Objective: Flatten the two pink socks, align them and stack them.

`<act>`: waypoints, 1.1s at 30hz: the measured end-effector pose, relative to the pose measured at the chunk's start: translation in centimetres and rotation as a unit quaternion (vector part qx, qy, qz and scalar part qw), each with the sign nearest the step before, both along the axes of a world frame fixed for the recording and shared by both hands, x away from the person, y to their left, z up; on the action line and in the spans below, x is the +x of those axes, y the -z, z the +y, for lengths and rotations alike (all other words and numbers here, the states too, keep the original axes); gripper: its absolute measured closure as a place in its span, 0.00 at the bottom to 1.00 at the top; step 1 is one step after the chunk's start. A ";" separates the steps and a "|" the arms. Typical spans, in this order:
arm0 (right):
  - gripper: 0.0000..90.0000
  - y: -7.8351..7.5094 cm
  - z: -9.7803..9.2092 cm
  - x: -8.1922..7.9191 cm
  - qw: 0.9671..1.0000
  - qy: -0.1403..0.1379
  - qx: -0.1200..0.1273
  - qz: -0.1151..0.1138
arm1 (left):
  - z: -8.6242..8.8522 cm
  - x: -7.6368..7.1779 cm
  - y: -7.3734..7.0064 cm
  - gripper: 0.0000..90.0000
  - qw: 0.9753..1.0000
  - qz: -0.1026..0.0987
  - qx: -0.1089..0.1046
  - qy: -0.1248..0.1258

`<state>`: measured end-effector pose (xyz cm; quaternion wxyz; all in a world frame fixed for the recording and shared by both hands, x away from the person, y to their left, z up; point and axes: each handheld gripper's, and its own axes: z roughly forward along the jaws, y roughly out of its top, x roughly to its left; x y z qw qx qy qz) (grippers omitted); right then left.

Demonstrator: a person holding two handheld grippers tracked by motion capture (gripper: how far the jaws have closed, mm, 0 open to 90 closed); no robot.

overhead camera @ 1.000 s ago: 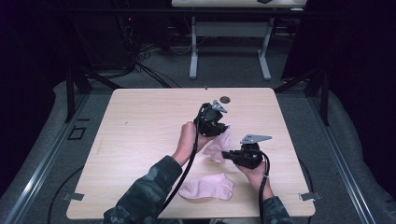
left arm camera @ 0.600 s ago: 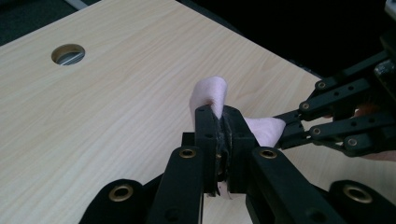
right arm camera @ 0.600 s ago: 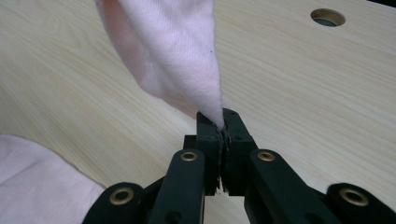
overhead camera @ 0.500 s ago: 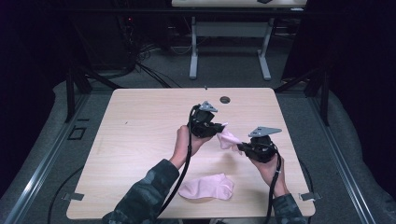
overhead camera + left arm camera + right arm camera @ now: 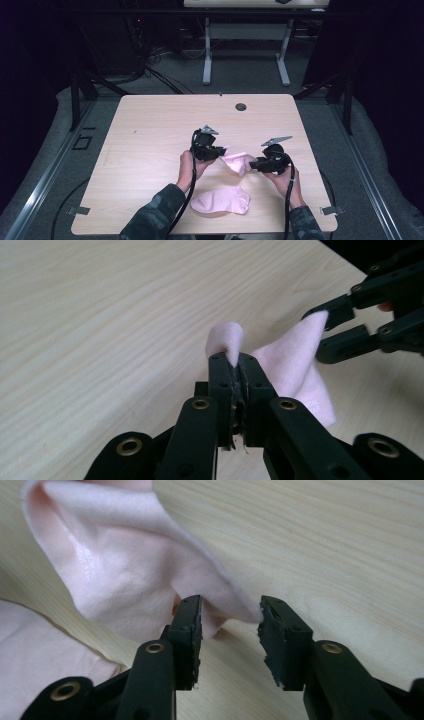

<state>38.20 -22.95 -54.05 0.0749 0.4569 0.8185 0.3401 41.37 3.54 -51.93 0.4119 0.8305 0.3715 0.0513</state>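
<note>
I am clenching my left gripper (image 5: 234,371) on the limp, light pink fabric sock (image 5: 237,162); my right gripper (image 5: 230,614), jaws parted, is approaching its opposite thin corner.

My landmark is the light wooden table with rounded corners (image 5: 150,150). Near its far edge, right of the middle, sits a small round dark cable hole (image 5: 241,107). Beyond the far edge, on the grey carpeted floor (image 5: 240,75), stand the two white metal legs of another table (image 5: 207,55). Left of those legs, off the far left corner, black cables (image 5: 150,75) lie tangled on the floor.
</note>
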 end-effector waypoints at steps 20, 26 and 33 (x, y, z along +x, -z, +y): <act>0.63 1.4 2.1 0.6 1.000 0.002 0.005 0.005 | 5.0 -2.0 3.5 0.64 0.998 0.032 0.001 -0.058; 0.63 1.2 2.0 0.1 1.000 0.015 -0.019 -0.006 | 6.6 -2.3 2.0 0.39 0.996 0.010 -0.005 -0.083; 0.63 1.4 1.7 -0.3 1.000 0.020 -0.022 0.001 | 4.8 -0.3 1.8 0.37 0.996 0.029 0.017 -0.087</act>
